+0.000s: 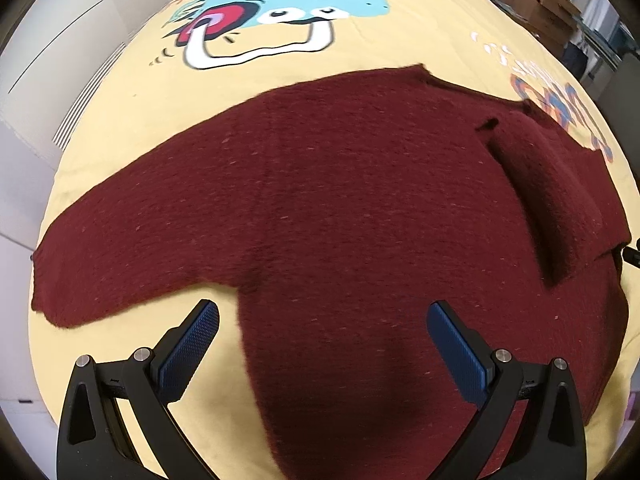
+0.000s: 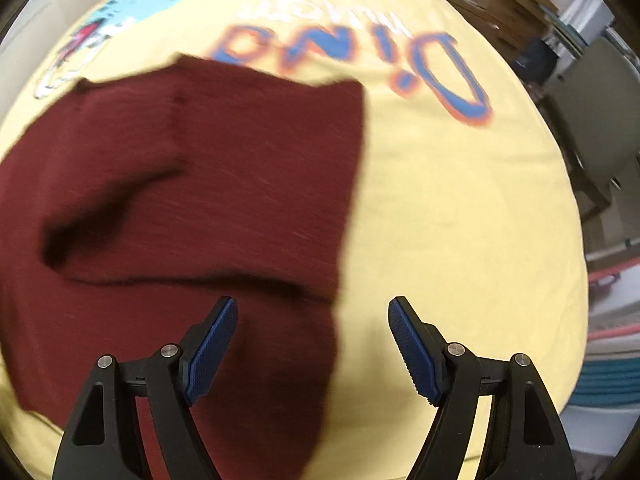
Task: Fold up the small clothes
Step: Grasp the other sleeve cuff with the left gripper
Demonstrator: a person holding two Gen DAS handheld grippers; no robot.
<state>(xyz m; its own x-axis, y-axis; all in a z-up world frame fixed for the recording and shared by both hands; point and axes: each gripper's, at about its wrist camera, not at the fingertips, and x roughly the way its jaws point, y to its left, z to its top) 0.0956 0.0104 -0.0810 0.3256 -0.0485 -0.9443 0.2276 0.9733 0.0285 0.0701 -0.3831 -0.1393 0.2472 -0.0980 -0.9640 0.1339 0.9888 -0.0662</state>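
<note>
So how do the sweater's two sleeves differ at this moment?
The left sleeve lies spread out flat on the yellow sheet, clear of the body; the right sleeve is folded in over the sweater. The left shows its full length; the right forms a raised, shadowed fold. Both are the same maroon knit, and neither is gripped.

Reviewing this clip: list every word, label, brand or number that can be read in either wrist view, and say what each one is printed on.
"Dino": large blue letters with orange edges printed on the yellow sheet, seen upside down and blurred in the right wrist view.
White line of smaller lettering next to it on the sheet: too blurred to read.
Maroon sweater: no label or text visible.
Cardboard boxes in the background: nothing legible.
</note>
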